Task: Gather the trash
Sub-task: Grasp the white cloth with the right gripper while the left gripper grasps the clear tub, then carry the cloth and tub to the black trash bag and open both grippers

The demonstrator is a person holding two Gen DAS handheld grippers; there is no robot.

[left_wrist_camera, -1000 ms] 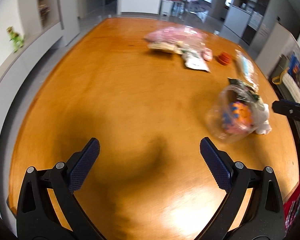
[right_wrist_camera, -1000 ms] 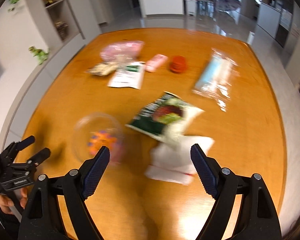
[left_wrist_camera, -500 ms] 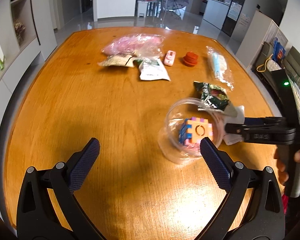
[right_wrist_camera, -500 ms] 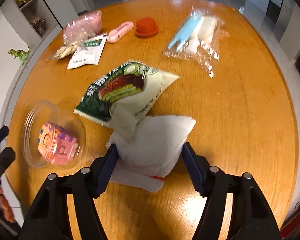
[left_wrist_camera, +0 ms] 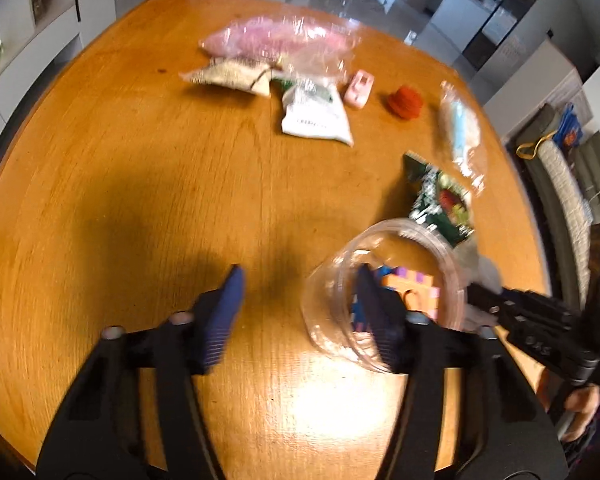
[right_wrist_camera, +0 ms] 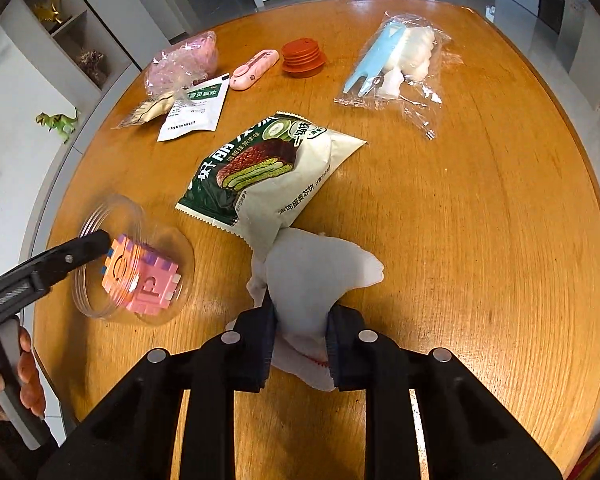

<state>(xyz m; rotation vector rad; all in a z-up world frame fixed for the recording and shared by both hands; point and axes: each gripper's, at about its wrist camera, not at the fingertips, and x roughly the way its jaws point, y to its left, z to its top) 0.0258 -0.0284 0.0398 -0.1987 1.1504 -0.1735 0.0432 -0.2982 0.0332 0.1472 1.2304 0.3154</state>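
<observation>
My right gripper [right_wrist_camera: 300, 320] is shut on a crumpled white tissue [right_wrist_camera: 312, 268] lying on the wooden table [right_wrist_camera: 480, 220]; a green-and-white snack wrapper [right_wrist_camera: 260, 176] lies just beyond it. My left gripper [left_wrist_camera: 300, 296] is half open, its right finger at the mouth of a clear plastic jar [left_wrist_camera: 384, 288] lying on its side with a pink-and-orange foam cube [right_wrist_camera: 140, 276] inside. The jar also shows in the right wrist view [right_wrist_camera: 132, 264], with a left finger at its rim. The wrapper shows in the left wrist view [left_wrist_camera: 440, 204].
Farther back lie a white sachet [right_wrist_camera: 196, 108], a pink plastic bag [right_wrist_camera: 184, 60], a beige packet [left_wrist_camera: 232, 76], a small pink case [right_wrist_camera: 254, 68], a stack of red lids [right_wrist_camera: 303, 56] and a clear bag with a blue item [right_wrist_camera: 396, 64].
My right gripper has closed tighter on the tissue. My left gripper has narrowed and moved right and forward until its right finger reached the jar's mouth.
</observation>
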